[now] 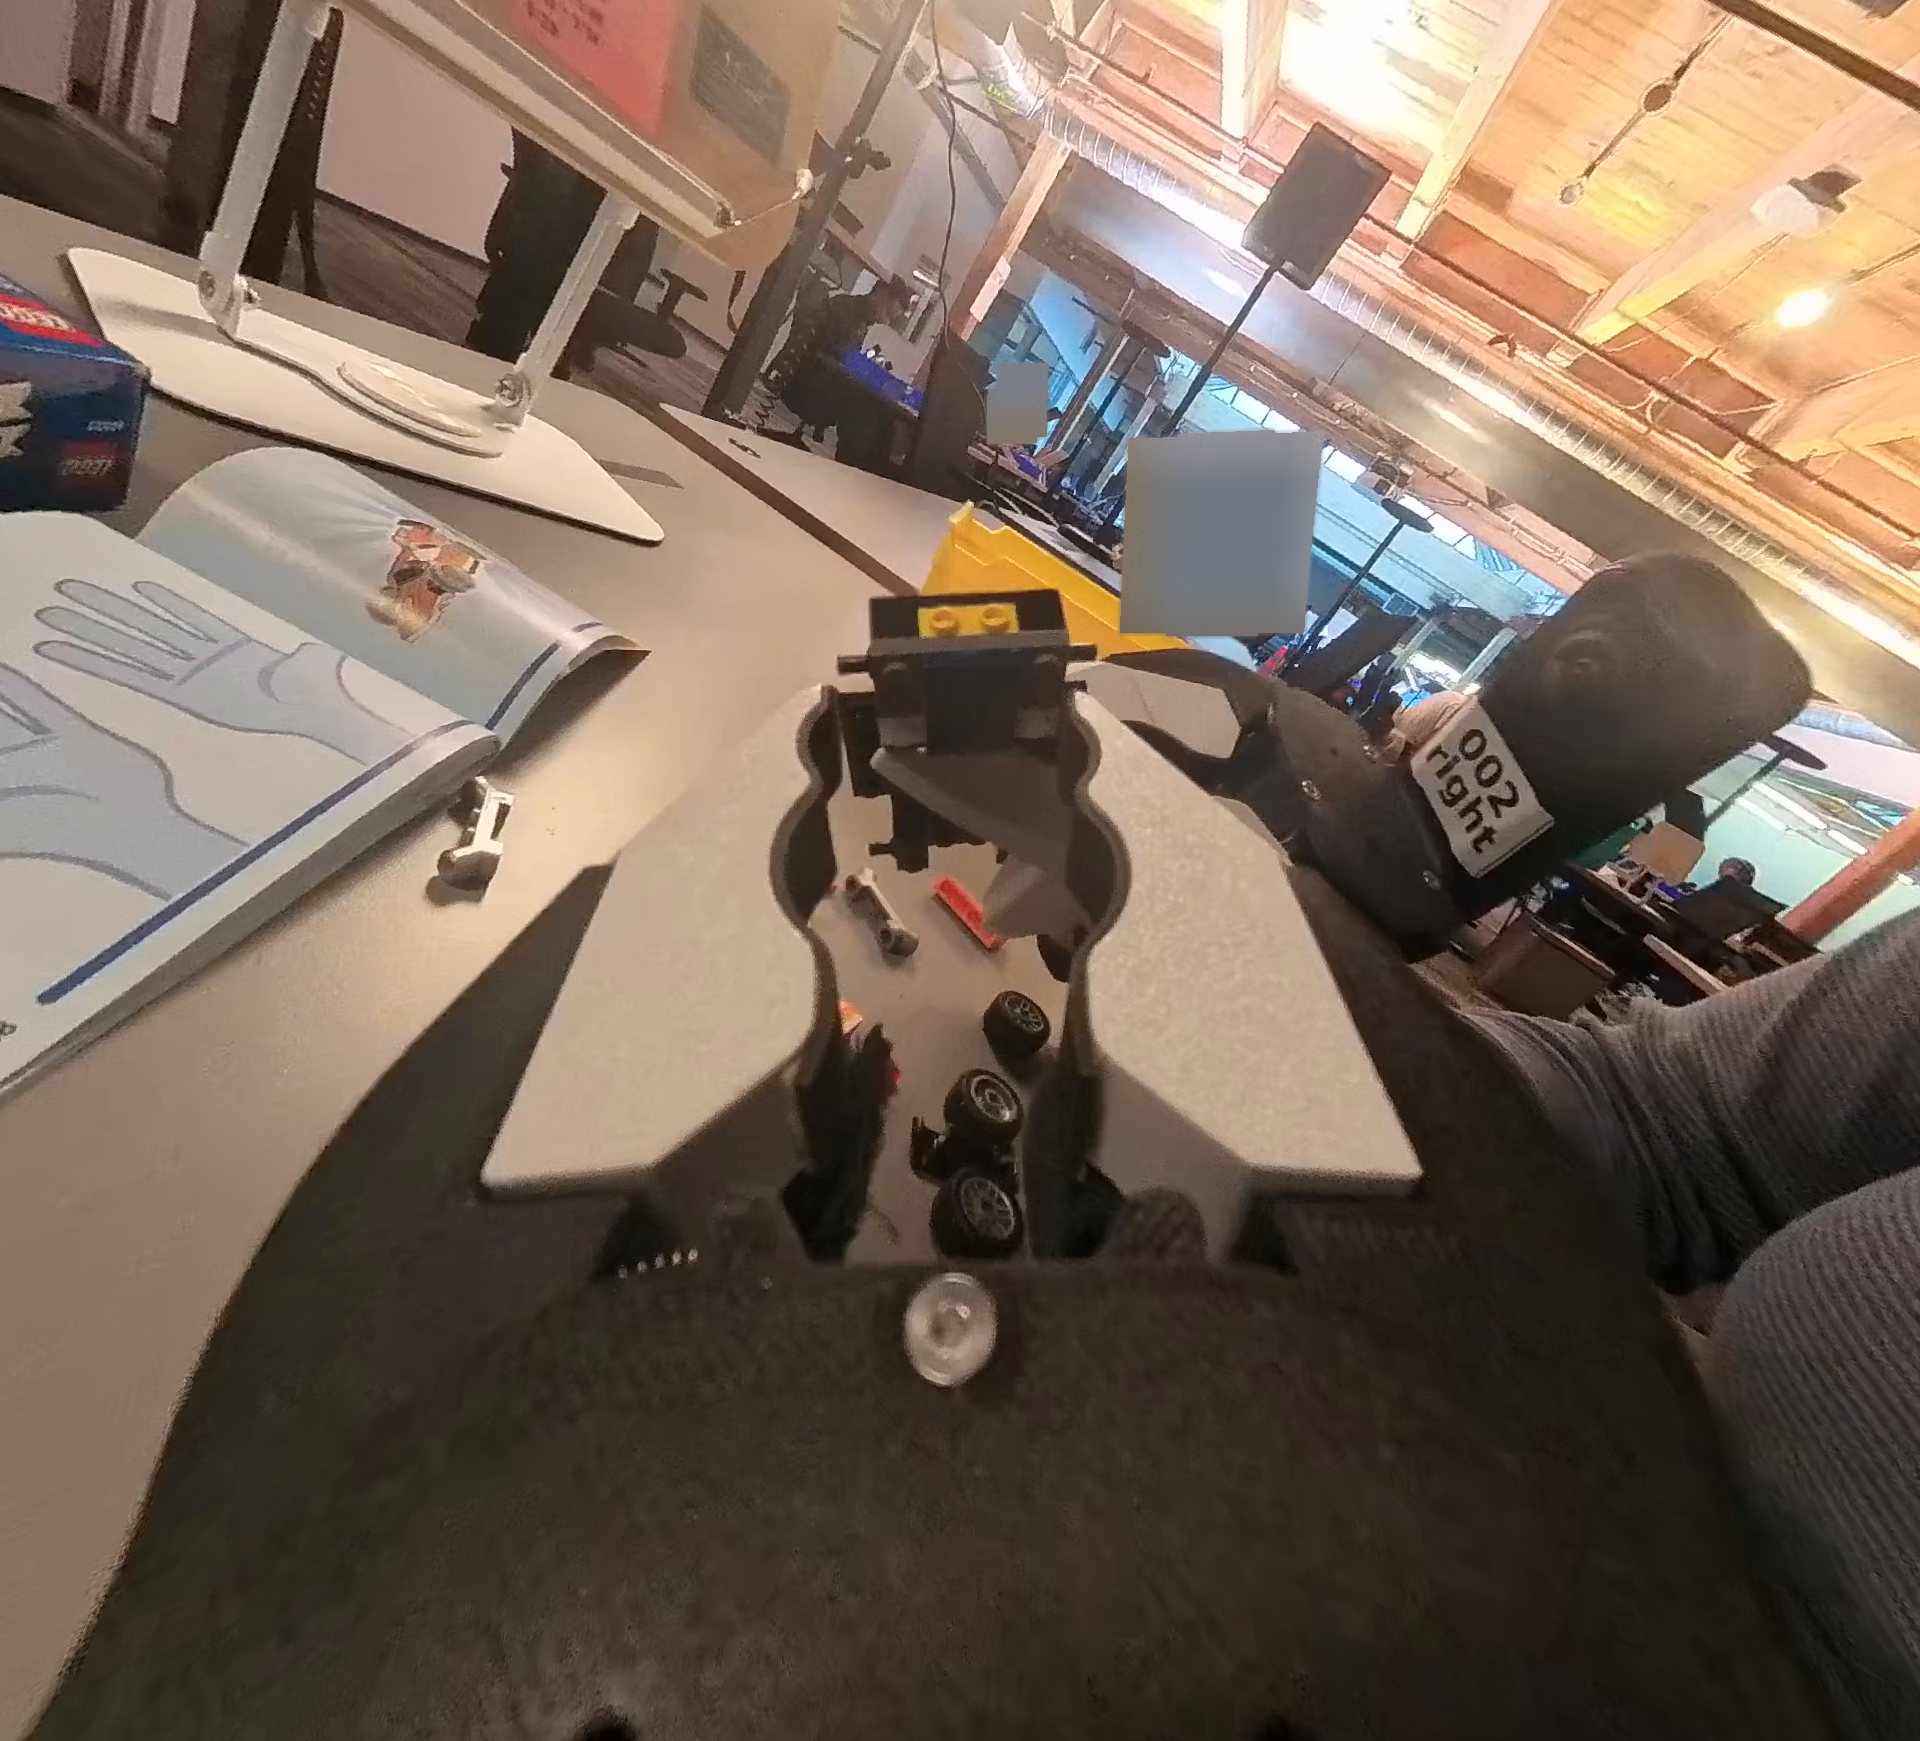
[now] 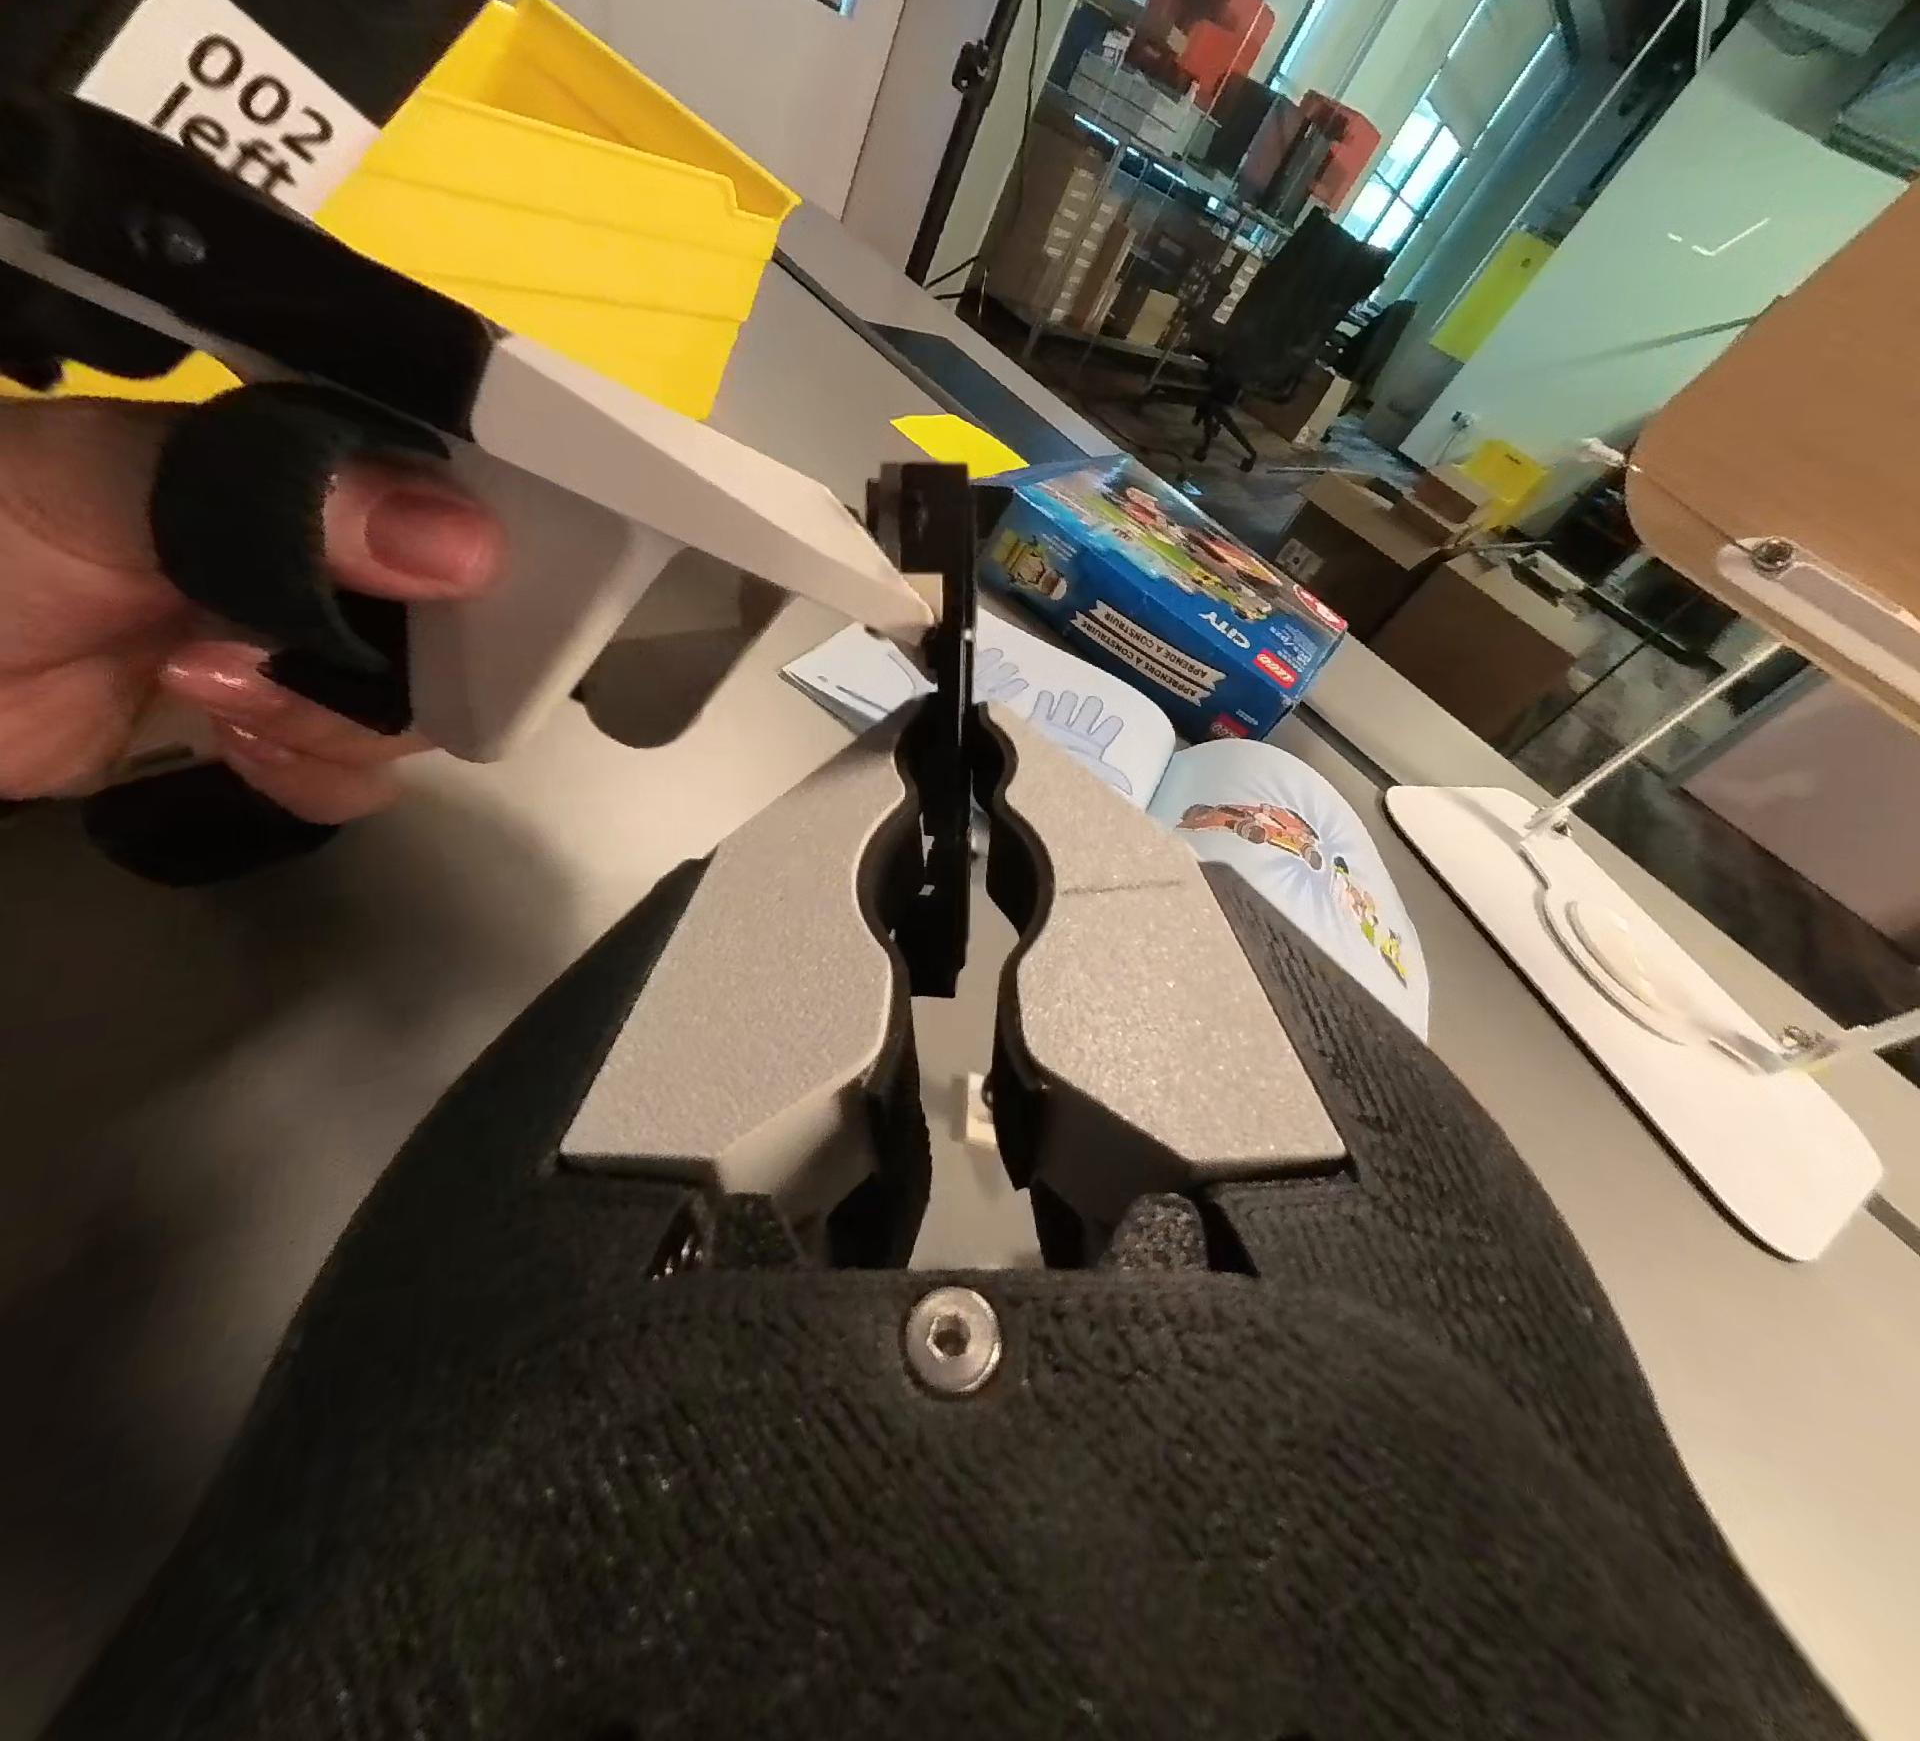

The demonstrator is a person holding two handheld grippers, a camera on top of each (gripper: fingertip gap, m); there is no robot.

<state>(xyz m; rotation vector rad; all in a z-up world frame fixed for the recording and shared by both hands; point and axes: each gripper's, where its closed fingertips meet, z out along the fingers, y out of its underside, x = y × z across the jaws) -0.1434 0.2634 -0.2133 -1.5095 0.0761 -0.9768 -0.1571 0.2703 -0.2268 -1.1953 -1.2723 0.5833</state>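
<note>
The right gripper (image 2: pixel 940 818) has its jaws closed on a black brick assembly (image 2: pixel 940 611), a thin plate held edge-on that rises above the fingertips. In the left wrist view the same assembly (image 1: pixel 961 663) shows a yellow brick (image 1: pixel 971 619) set in its top.

The left gripper (image 1: pixel 961 735) has its jaws partly open, standing on either side of the assembly. From the right wrist view one left finger (image 2: pixel 748 528) touches the plate's side with its tip; whether the far finger touches cannot be told. A hand (image 2: pixel 156 611) grips the left gripper's handle.

Below, on the grey worktop (image 1: pixel 312 1120), lie loose black wheels (image 1: pixel 982 1109), a grey piece (image 1: pixel 473 834) and a red piece (image 1: pixel 966 912). An open booklet (image 1: pixel 208 704), a blue box (image 2: pixel 1153 600) and a yellow bin (image 2: pixel 582 237) sit nearby.
</note>
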